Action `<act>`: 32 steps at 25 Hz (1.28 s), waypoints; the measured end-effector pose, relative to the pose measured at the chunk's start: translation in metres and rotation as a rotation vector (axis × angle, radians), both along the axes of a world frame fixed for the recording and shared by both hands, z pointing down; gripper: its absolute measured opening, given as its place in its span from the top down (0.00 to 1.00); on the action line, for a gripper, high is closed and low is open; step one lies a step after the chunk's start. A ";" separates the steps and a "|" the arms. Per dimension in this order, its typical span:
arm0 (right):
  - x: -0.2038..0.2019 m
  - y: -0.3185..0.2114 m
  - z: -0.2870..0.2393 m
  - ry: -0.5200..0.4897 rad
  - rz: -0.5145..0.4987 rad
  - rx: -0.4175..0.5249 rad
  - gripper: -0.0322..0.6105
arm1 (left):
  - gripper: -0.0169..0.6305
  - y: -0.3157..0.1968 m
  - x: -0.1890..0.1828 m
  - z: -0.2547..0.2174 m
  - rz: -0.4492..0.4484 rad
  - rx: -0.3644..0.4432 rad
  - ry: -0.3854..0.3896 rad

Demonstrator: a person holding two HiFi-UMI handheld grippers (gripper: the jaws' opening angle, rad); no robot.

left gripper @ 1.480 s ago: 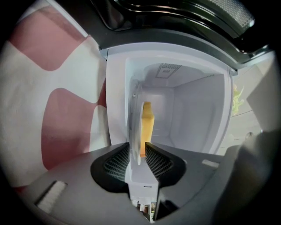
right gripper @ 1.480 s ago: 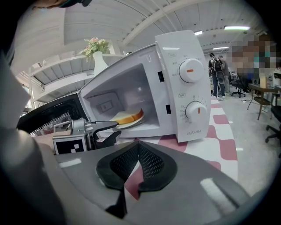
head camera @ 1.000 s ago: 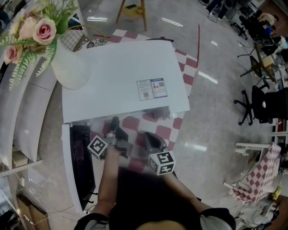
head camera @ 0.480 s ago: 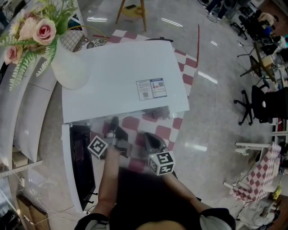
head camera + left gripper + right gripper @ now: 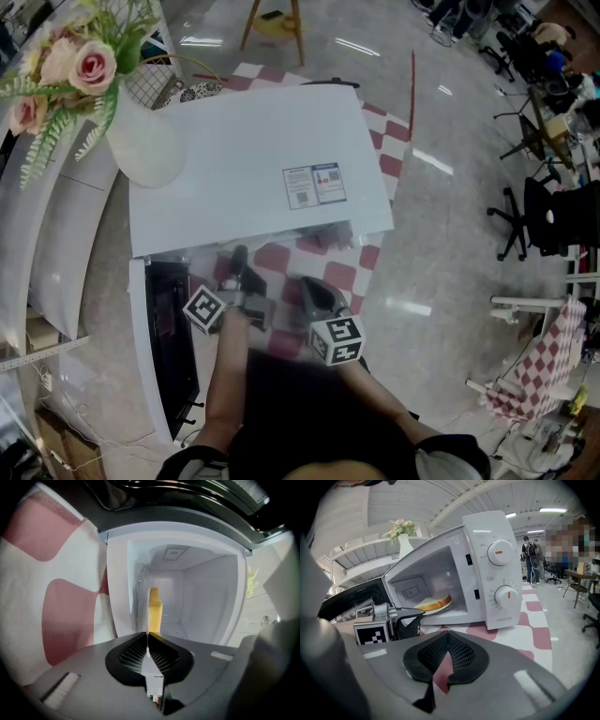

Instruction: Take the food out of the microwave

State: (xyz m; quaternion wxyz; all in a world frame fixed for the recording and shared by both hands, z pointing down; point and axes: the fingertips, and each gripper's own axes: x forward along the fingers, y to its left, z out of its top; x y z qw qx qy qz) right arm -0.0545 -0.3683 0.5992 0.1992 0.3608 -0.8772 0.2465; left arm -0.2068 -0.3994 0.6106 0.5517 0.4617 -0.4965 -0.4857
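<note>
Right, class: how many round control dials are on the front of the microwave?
2. The upper dial sits near the top of the microwave's control panel; the lower dial is directly below it. The whole panel shows, so none seems hidden.

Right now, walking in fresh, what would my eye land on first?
The white microwave on the red-checked cloth, its door swung open, with a slice of toast on a plate inside. The left tool, whose jaws have just been closing, grips that plate's rim. Then the pink roses in a white vase at the head view's upper left.
</note>
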 end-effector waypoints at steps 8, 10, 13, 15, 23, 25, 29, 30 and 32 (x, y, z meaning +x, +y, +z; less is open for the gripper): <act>0.002 0.001 -0.001 0.000 0.003 0.003 0.95 | 0.94 0.004 0.001 0.003 0.008 -0.011 -0.020; 0.002 0.001 -0.001 -0.001 0.005 0.004 0.95 | 0.94 0.004 0.001 0.000 0.011 -0.006 -0.030; 0.003 0.002 -0.002 -0.004 0.009 0.005 0.95 | 0.94 0.006 0.002 -0.001 0.015 -0.005 -0.041; 0.005 0.002 -0.003 -0.006 0.013 0.008 0.95 | 0.94 0.007 0.003 -0.001 0.013 -0.006 -0.035; 0.007 0.007 -0.005 -0.007 0.017 0.017 0.95 | 0.94 0.014 0.005 0.001 0.029 -0.007 -0.067; 0.007 0.008 -0.006 -0.009 0.017 0.020 0.95 | 0.94 0.017 0.006 0.000 0.025 -0.003 -0.052; 0.008 0.011 -0.009 -0.013 0.021 0.027 0.95 | 0.94 0.023 0.008 -0.001 0.022 -0.006 -0.041; 0.008 0.011 -0.010 -0.014 0.022 0.029 0.95 | 0.94 0.025 0.009 -0.001 0.022 -0.006 -0.038; 0.009 0.013 -0.011 -0.015 0.022 0.031 0.95 | 0.94 0.027 0.010 -0.002 0.020 -0.005 -0.030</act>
